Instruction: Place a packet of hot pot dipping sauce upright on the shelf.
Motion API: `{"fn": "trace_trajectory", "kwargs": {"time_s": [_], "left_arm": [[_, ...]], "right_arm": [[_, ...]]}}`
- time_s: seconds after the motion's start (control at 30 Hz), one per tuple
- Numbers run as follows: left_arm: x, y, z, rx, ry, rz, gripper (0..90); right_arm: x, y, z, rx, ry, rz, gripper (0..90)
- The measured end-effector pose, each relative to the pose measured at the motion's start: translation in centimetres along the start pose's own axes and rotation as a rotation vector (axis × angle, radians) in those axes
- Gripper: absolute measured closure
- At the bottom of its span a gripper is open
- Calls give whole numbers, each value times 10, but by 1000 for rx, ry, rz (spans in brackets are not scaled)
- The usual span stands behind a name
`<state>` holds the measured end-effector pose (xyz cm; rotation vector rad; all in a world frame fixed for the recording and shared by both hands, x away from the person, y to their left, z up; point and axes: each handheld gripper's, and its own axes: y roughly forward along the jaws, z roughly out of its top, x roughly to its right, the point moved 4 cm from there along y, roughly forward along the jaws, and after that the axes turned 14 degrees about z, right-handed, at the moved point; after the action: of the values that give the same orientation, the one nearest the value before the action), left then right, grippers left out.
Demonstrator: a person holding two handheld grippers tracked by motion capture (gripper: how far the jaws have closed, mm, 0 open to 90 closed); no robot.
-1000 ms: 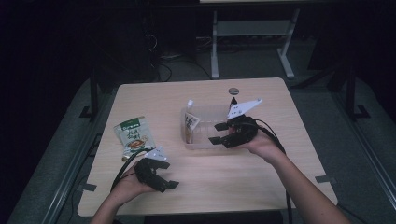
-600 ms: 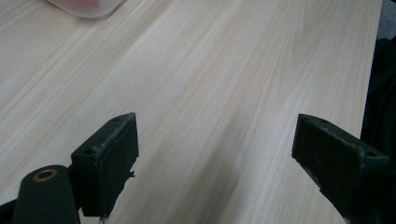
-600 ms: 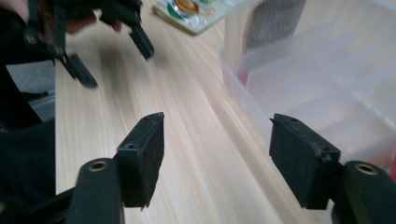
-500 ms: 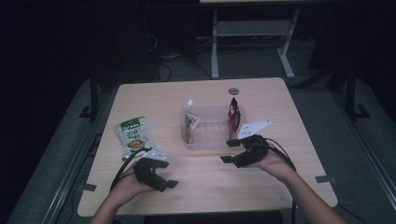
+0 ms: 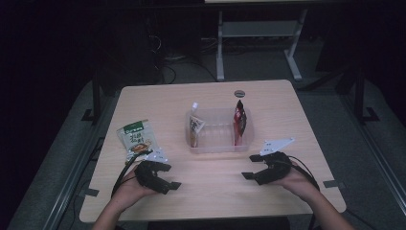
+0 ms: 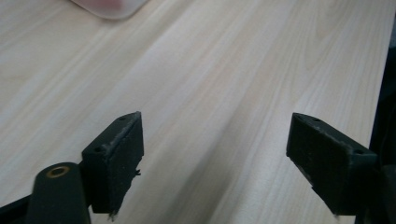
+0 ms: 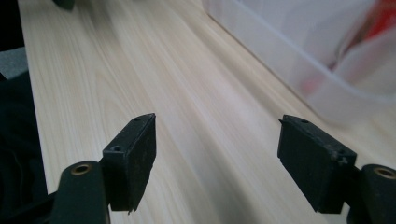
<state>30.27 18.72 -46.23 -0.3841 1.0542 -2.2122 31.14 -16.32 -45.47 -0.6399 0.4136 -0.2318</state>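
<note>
Your right gripper [image 5: 253,166] sits low over the wooden table [image 5: 210,201] near its front edge, on the right side, just in front of the clear plastic bin [image 5: 219,145] and apart from it. Its jaws stand wide with nothing but bare wood between them, and they have just been opening further. In the right gripper view the bin's near wall [image 7: 299,70] runs along the upper right, with a blur of red behind the plastic. That red belongs to the red and black packet [image 5: 239,120], which stands upright in the right end of the bin, leaning on its wall. At the left end of the same bin a brown and white packet [image 5: 195,125] stands upright too, its top poking above the rim. Your left gripper [image 5: 171,178] rests near the front left of the table, held in your left hand [image 5: 129,189], its cable looping back past your wrist. Its jaws are spread wide as well, having just closed in a little, and in the left gripper view they frame only plain wood grain, with a corner of the bin [image 6: 109,5] at the top edge. Just beyond that gripper, a green and white snack bag [image 5: 136,139] lies flat on the table, left of the bin and apart from it. A small dark round disc [image 5: 240,93] lies on the table behind the bin.
</note>
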Motion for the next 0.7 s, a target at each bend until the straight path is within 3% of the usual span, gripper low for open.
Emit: {"fn": "trace_trajectory", "kwargs": {"time_s": [0.23,0.4,0.53,0.6,0.7], "left_arm": [[-19,-11,4,-1,-38,70,411],[-40,-22,11,28,-94,132,657],[-61,-29,13,36,-144,201,816],[-73,-32,13,26,-138,252,888],[-87,-35,14,24,-170,299,898]], "right_arm": [[0,-9,-20,-11,24,-19,264],[1,-7,-20,-17,17,-25,264],[1,-4,-22,-33,21,-22,264],[1,-4,-22,-35,20,-22,264],[2,-3,-22,-32,19,-20,264]]}}
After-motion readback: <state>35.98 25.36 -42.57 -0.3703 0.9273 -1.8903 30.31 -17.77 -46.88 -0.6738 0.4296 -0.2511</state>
